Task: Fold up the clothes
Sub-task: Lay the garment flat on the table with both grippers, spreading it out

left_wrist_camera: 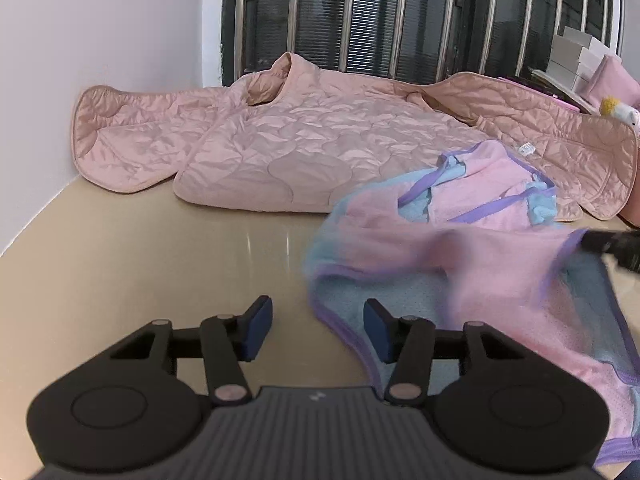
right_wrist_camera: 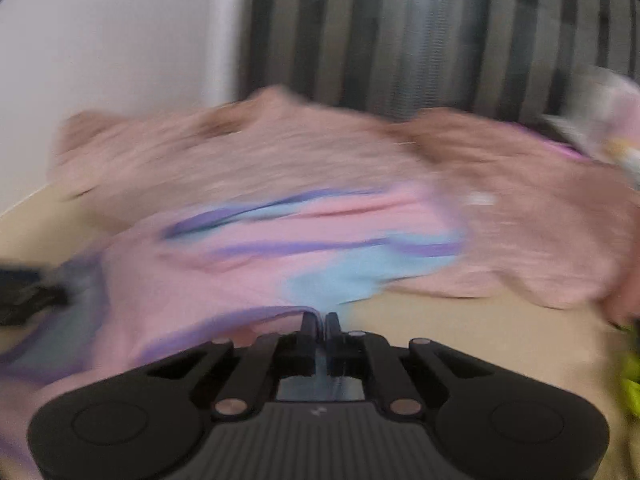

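Note:
A small pink and light-blue garment (left_wrist_camera: 460,252) with purple trim lies bunched on the beige table (left_wrist_camera: 160,248). My left gripper (left_wrist_camera: 318,330) hovers at its left hem. The jaws stand apart, the purple edge runs by the right pad (left_wrist_camera: 374,330), and neither pad presses on it. At the right edge of the left wrist view, my right gripper (left_wrist_camera: 612,244) shows as a dark shape at the garment's far hem. The right wrist view is blurred, but my right gripper (right_wrist_camera: 320,322) is shut there on the garment (right_wrist_camera: 240,272) at its purple edge.
A pink quilted jacket (left_wrist_camera: 320,140) lies spread across the back of the table, against a white wall and a barred window. White boxes (left_wrist_camera: 580,56) and a plush toy (left_wrist_camera: 620,110) sit at the far right. Something yellow-green (right_wrist_camera: 632,384) shows at the right edge.

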`<action>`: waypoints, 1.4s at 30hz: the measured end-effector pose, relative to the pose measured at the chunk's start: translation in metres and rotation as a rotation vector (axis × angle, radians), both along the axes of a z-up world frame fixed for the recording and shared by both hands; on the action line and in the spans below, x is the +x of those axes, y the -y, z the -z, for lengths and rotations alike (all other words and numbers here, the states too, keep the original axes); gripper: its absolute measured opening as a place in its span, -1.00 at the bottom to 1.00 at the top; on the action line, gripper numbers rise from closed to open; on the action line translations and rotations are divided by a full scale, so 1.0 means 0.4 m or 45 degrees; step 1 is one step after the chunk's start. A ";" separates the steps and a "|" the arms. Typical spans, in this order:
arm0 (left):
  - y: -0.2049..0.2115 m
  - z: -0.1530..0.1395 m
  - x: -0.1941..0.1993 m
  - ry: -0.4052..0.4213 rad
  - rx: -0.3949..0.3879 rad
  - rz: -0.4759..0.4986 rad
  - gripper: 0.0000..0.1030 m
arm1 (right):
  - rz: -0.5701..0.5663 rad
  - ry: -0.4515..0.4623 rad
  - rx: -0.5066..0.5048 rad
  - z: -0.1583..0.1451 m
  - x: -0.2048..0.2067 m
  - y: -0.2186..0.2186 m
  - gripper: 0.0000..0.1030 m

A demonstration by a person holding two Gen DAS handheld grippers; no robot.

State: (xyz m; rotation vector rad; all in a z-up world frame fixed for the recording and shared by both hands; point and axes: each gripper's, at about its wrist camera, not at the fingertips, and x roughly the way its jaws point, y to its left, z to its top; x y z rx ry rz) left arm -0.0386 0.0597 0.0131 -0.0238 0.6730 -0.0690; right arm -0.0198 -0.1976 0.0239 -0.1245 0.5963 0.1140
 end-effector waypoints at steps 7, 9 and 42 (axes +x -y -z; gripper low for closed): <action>0.010 0.002 0.000 0.004 0.029 -0.003 0.00 | 0.019 -0.069 0.100 -0.005 -0.035 0.065 -0.20; 0.011 0.003 0.000 0.008 0.034 -0.009 0.00 | -0.005 -0.083 0.079 0.003 -0.044 0.055 -0.17; -0.009 -0.036 -0.208 -0.041 -0.119 0.004 -0.46 | -0.201 -0.145 0.002 -0.003 -0.341 0.040 -0.44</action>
